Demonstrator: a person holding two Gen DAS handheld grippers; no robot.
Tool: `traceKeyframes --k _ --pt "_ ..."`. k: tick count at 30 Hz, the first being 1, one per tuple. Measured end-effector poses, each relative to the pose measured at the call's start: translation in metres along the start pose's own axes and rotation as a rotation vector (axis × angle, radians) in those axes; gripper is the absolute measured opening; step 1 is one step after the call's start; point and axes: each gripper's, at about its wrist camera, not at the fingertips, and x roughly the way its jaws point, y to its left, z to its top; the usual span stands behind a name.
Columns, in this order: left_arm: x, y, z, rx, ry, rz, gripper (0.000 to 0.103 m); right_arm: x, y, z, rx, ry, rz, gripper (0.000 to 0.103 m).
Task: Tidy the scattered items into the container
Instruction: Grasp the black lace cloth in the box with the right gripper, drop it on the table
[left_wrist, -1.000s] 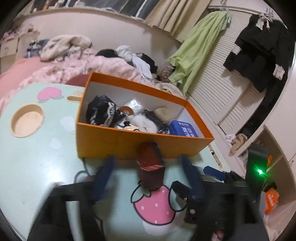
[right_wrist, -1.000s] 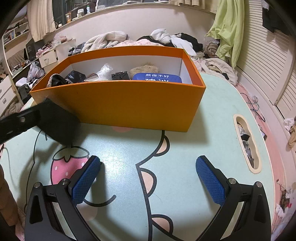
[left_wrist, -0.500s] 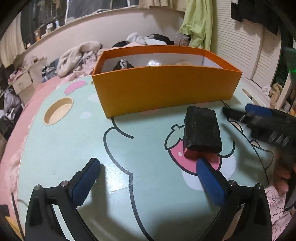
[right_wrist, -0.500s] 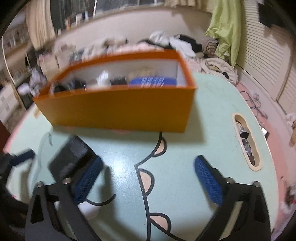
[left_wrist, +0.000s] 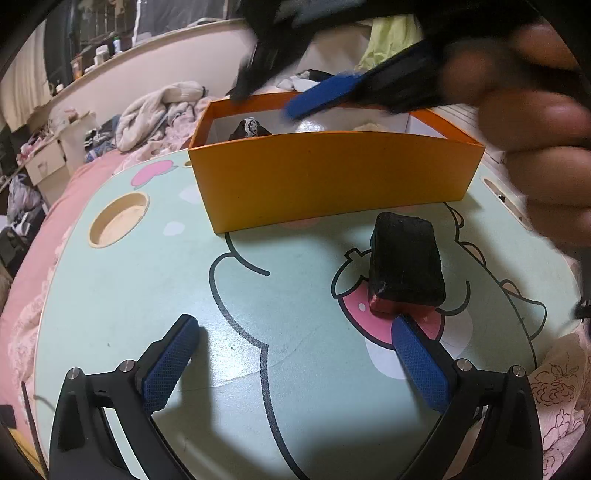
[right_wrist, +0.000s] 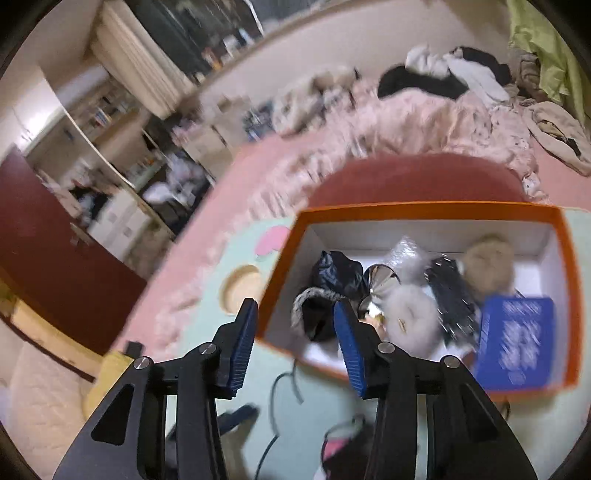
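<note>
A black block-shaped item with a red underside (left_wrist: 406, 262) lies on the table's strawberry picture, in front of the orange box (left_wrist: 332, 177). My left gripper (left_wrist: 291, 354) stands wide open just short of it, its right pad (left_wrist: 421, 365) close to the item's near end; nothing is between the jaws. My right gripper (right_wrist: 295, 314) hovers over the near left corner of the orange box (right_wrist: 424, 210), jaws drawn to a narrow gap with nothing between them. Blurred, it also crosses the top of the left wrist view, with a blue pad (left_wrist: 325, 96) showing and a hand (left_wrist: 535, 147) behind it.
Inside the box lie a blue packet (right_wrist: 517, 339), furry pieces and dark items. The mint table (left_wrist: 129, 295) has a round hole (left_wrist: 118, 218) at the left. A bed with a pink blanket (right_wrist: 406, 125) and heaped clothes lies beyond.
My left gripper let go of the black item and drew back, opening wide. My right gripper rose from the table to above the box and its jaws closed from wide to narrow.
</note>
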Motion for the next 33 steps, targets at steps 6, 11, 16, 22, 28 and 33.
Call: traceKeyframes --k 6,11,16,22,28,33 --pt "0.003 -0.001 0.002 0.000 -0.001 -0.006 0.103 0.012 -0.022 0.001 0.095 0.050 0.001 0.004" --pt "0.003 -0.001 0.000 0.002 -0.001 -0.008 0.103 -0.082 -0.011 -0.012 0.015 -0.226 0.111 0.004" --pt "0.004 0.002 -0.003 -0.001 -0.002 -0.013 0.103 -0.148 -0.008 -0.065 0.007 -0.323 0.030 0.004" --pt "0.006 0.005 -0.003 0.001 -0.003 -0.016 0.103 -0.126 -0.039 -0.131 0.044 -0.231 -0.094 0.006" --pt "0.006 0.003 -0.006 0.001 -0.006 -0.018 0.103 -0.082 -0.051 -0.150 0.033 -0.188 -0.290 0.032" --pt "0.007 0.004 -0.007 0.000 -0.008 -0.021 0.103 -0.115 -0.036 -0.169 -0.029 -0.294 -0.406 0.075"
